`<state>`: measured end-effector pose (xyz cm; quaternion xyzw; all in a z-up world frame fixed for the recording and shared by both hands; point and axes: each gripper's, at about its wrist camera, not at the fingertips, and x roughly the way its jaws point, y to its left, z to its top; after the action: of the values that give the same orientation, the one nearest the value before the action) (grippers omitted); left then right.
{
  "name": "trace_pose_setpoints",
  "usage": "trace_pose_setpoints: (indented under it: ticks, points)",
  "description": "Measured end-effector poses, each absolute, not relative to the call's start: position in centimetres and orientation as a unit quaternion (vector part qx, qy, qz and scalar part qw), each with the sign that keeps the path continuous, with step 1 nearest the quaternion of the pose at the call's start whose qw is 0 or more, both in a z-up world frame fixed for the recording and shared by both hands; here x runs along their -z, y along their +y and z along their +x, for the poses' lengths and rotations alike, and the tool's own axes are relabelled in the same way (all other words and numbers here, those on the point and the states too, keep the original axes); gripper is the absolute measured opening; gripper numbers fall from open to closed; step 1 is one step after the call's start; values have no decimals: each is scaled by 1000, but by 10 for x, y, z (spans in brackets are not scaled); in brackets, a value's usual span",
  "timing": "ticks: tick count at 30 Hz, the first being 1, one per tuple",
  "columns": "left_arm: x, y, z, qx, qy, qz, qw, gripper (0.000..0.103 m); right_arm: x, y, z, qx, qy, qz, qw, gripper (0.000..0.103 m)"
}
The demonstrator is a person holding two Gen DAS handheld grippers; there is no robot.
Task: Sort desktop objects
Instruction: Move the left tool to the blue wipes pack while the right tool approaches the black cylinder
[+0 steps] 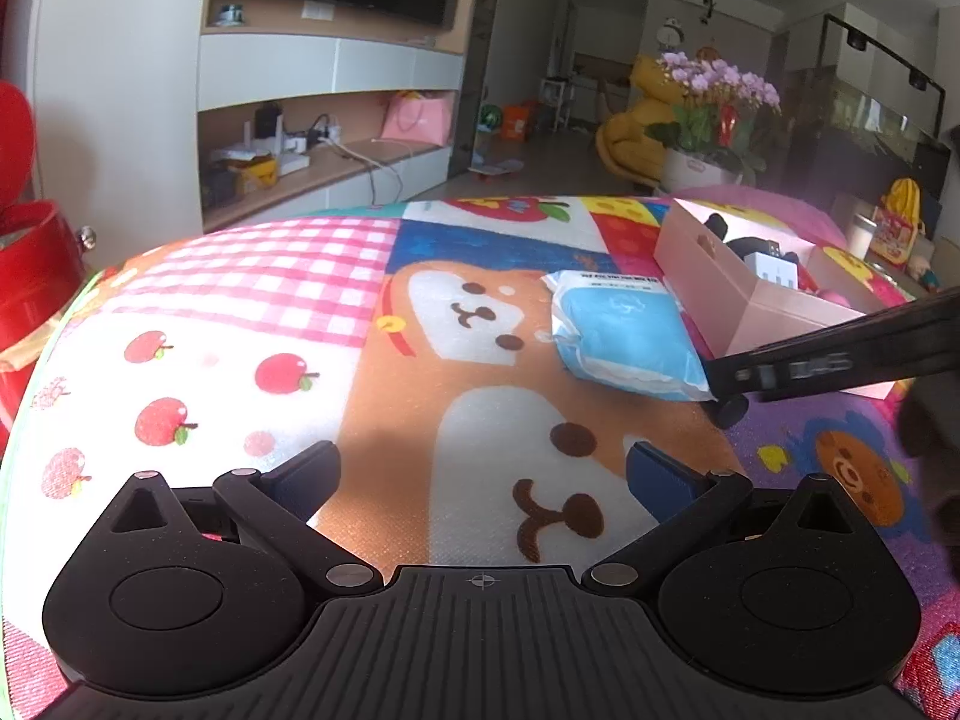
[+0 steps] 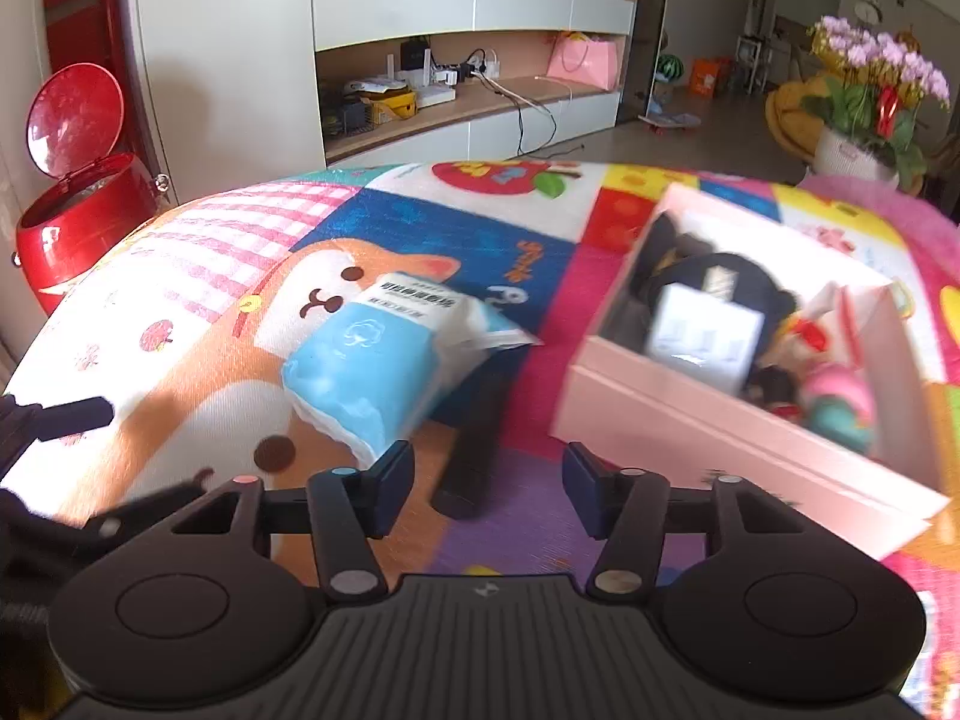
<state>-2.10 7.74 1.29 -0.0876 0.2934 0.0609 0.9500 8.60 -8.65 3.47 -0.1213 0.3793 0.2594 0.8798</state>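
A blue and white tissue pack [image 1: 624,336] [image 2: 372,366] lies on the cartoon-print table cover [image 1: 300,312], over the dog picture. To its right stands an open pink box [image 1: 738,294] [image 2: 720,426] holding black items, a white charger [image 2: 702,330] and a pink and teal toy [image 2: 840,402]. My right gripper [image 2: 487,483] [image 1: 726,390] is open just short of the pack's near corner, with only purple cover between its fingers. My left gripper [image 1: 483,474] stands open and empty over the dog print, well short of the pack. One of its fingers [image 2: 78,414] shows at the right wrist view's left edge.
A red bin [image 2: 84,222] with its lid up stands off the table's left side. Beyond the far edge are a TV cabinet [image 2: 468,90] with cables and a potted purple orchid [image 2: 864,96]. A second pink piece [image 1: 846,276] sits behind the box.
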Motion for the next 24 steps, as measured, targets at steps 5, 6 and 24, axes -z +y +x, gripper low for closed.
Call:
trace_pose_setpoints:
  ticks: [5,6,24]
  points:
    - [-13,75,-23,-56,298,-81,949,103,-20,-93,96,-255,410,-99,870,21]
    - [-13,74,-23,-53,299,-80,949,103,-21,-98,92,-256,410,-99,870,21]
    - [-14,11,-5,30,318,-33,947,103,-11,-211,54,-88,334,-215,914,57]
